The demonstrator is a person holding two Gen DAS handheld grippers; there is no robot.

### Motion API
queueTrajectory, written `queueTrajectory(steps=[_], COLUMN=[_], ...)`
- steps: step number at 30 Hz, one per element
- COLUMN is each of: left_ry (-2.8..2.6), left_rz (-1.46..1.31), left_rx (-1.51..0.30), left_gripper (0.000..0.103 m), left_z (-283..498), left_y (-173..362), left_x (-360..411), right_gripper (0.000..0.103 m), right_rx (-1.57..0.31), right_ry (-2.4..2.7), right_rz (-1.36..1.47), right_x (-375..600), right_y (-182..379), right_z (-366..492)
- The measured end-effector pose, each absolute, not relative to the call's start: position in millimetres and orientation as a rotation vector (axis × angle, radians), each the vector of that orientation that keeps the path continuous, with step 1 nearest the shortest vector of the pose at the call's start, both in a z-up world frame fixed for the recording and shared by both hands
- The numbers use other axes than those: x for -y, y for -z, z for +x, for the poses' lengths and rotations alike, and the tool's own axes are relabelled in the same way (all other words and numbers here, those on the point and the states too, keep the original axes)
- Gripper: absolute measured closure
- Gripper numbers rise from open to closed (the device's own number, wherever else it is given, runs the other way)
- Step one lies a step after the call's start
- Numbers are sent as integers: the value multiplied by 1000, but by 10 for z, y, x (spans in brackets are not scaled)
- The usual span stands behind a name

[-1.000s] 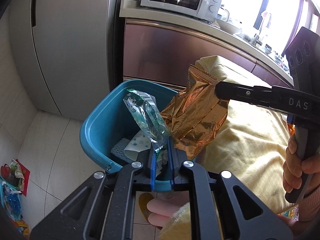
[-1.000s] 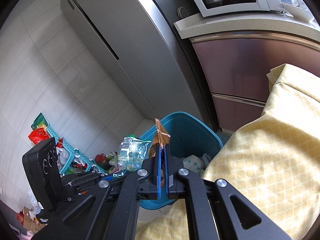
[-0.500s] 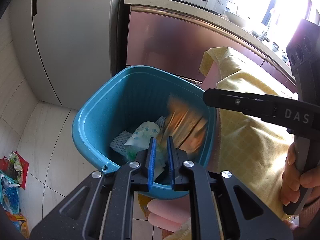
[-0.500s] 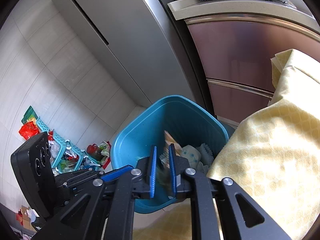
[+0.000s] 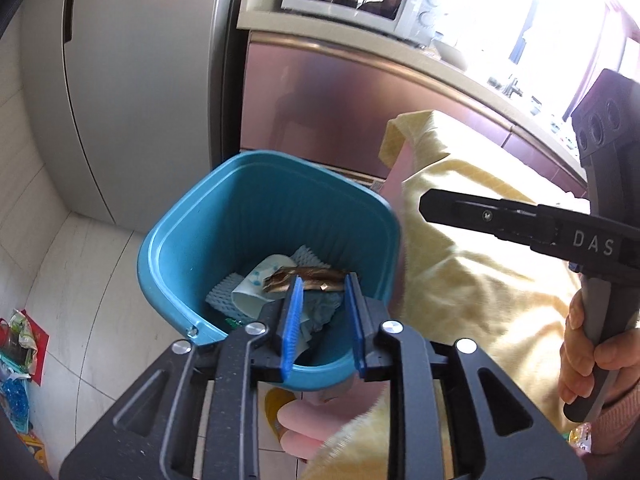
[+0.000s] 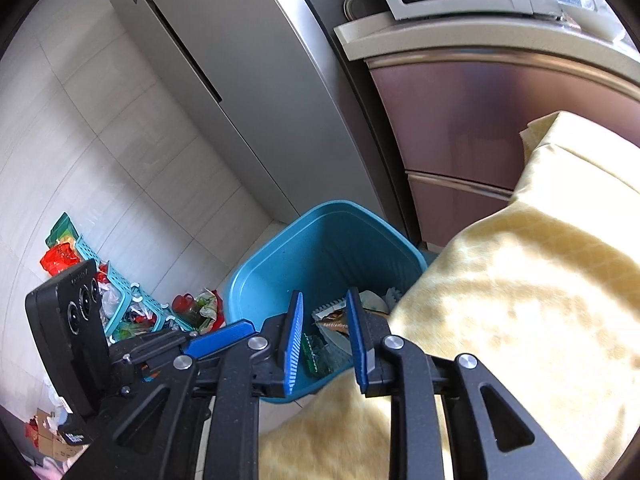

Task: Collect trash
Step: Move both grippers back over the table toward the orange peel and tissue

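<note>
Trash drop under way: both two-finger grippers hover above a teal plastic wastebasket (image 5: 168,264) beside a yellow-draped table (image 6: 520,300). The left gripper (image 5: 320,320) and right gripper (image 6: 324,336) have jaws opening, nothing between the pads. A crumpled copper foil wrapper (image 5: 308,278) lies inside on paper scraps, long axis running roughly across the left wrist view. Good practice now, arguably: finish opening over the basket's middle before lifting clear, so nothing snags the blue pads.
</note>
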State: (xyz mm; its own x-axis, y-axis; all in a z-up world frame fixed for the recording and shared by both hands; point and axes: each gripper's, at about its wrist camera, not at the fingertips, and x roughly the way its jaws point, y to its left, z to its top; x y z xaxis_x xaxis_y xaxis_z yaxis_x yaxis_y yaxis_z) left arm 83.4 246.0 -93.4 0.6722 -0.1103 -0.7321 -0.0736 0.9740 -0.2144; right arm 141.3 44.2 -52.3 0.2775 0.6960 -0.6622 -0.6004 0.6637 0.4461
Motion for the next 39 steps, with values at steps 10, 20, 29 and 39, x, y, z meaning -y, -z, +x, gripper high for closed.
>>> queueTrajectory(steps=[10, 20, 29, 39], left_ry=[98, 263, 425, 583], left_rz=[-185, -142, -85, -8], left_rx=[-748, -715, -735, -789], left_gripper=[68, 58, 58, 58], left_z=[573, 508, 678, 911], left_y=[564, 396, 385, 498], left_x=[-2044, -1393, -567, 287], right_gripper=[73, 65, 65, 65], right_rx=[-821, -756, -724, -737], right_ry=[-863, -743, -538, -366], right_rz=[101, 114, 162, 252], right_x=[56, 784, 1660, 2488], right_y=[166, 94, 97, 304], right_z=[1130, 873, 815, 958])
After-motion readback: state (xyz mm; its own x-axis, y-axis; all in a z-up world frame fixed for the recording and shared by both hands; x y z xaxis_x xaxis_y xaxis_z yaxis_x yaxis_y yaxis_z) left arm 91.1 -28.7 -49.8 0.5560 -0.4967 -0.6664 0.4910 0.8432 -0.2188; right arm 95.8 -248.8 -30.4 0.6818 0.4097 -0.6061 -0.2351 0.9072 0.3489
